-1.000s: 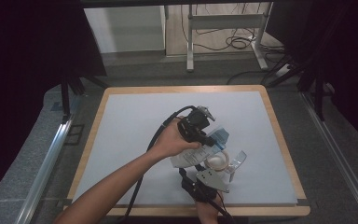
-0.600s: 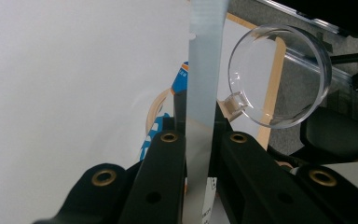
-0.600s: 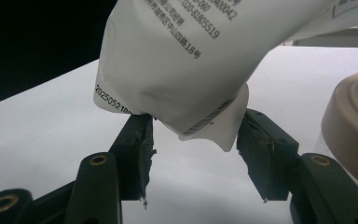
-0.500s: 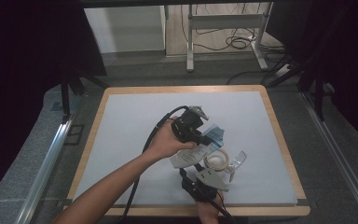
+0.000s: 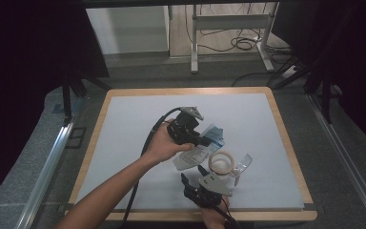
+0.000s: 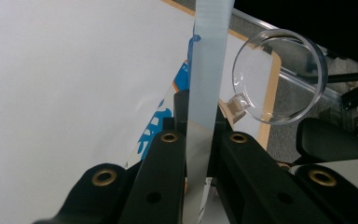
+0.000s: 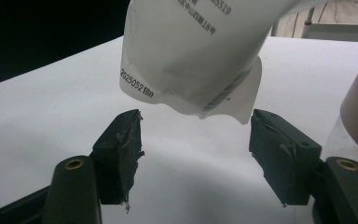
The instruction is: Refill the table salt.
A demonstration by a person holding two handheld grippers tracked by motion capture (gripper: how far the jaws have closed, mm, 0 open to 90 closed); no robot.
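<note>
**Pouch pinched by its edge, second gripper standing open beneath it**

Much of the white pouch (image 5: 198,153) is hard to read from the high view: the left gripper (image 5: 201,138) and the hand (image 5: 164,145) around it cover its upper part, and its lower end blends with the pale table mat (image 5: 124,124). In the left gripper view the pouch shows as a thin edge-on strip, cut off by the top of the frame, with blue print beside it. In the right gripper view its top is likewise cut off; only the bottom corner with printed digits and a barcode can be made out, hanging above the gap of the jaws.

The left gripper's jaws are closed on the pouch's edge, pressing it from both sides. The right gripper (image 7: 196,154) has just been opening its jaws; they stand wide apart, with nothing between the pads.

Just right of the pouch lies a clear round container (image 5: 221,162) with a tan rim, partly hidden at the right edge of the right gripper view and blurred there. A transparent lid (image 6: 279,77) shows in the left gripper view. The wooden table frame (image 5: 286,138) borders the mat.
</note>
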